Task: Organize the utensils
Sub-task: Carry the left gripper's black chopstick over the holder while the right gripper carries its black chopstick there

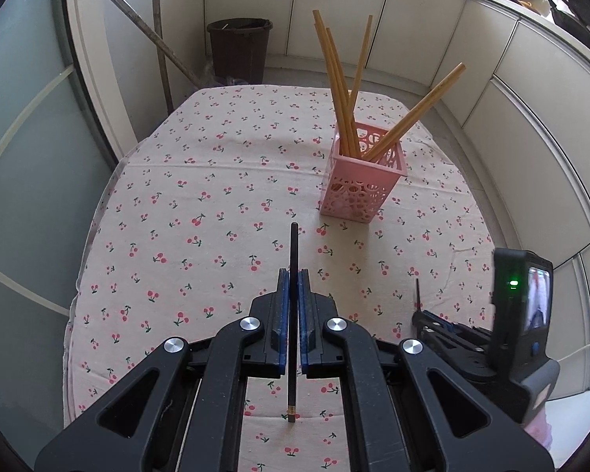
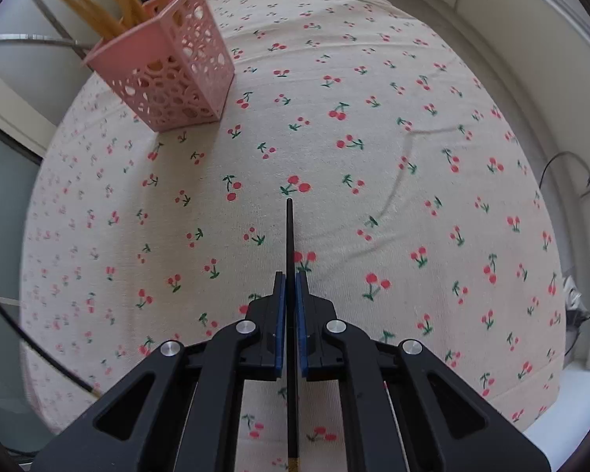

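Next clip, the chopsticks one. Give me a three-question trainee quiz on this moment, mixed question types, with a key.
1. True or false: both tools are shut on a black chopstick.
2. What stands in the pink basket? A) spoons B) wooden chopsticks C) nothing
3. Fill in: the tablecloth is printed with ____.

Key:
1. True: the left tool grips one black chopstick, the right tool another black chopstick.
2. B, wooden chopsticks.
3. Cherries.

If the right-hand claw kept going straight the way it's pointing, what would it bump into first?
Probably the cherry-print tablecloth: the right gripper points steeply down, and the black chopstick it clamps would touch first.
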The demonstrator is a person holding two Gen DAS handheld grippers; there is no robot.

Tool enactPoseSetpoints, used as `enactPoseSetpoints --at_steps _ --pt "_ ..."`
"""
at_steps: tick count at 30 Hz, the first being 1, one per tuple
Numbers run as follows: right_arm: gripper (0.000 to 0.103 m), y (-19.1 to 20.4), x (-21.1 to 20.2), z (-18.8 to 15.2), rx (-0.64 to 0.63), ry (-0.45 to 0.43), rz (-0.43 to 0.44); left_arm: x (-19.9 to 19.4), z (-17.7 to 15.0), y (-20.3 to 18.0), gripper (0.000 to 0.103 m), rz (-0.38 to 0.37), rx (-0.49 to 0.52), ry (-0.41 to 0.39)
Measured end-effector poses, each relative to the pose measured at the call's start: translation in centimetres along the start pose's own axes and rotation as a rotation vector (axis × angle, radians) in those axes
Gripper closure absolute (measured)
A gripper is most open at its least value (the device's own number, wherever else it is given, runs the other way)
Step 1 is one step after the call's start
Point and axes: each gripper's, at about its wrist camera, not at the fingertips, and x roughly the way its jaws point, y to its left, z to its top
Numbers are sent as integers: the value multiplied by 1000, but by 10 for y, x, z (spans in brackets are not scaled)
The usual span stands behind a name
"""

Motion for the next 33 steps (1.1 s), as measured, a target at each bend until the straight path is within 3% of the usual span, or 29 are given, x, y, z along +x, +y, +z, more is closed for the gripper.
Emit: enactPoseSetpoints --at_steps 4,16,24,28,33 --pt "98 -10 -21 -3 34 -35 52 -2 0 2 99 -8 -3 -4" --pt "98 -34 -128 -16 109 -255 218 -16 -2 5 99 -8 11 -38" --pt "98 -54 -165 -18 184 -354 283 -35 2 8 99 -25 1 -85" --pt "98 -67 -168 -15 229 -362 303 -46 17 5 99 -43 -11 -113" --pt "98 -81 -171 -12 275 -371 324 -70 62 -14 99 -49 18 -185"
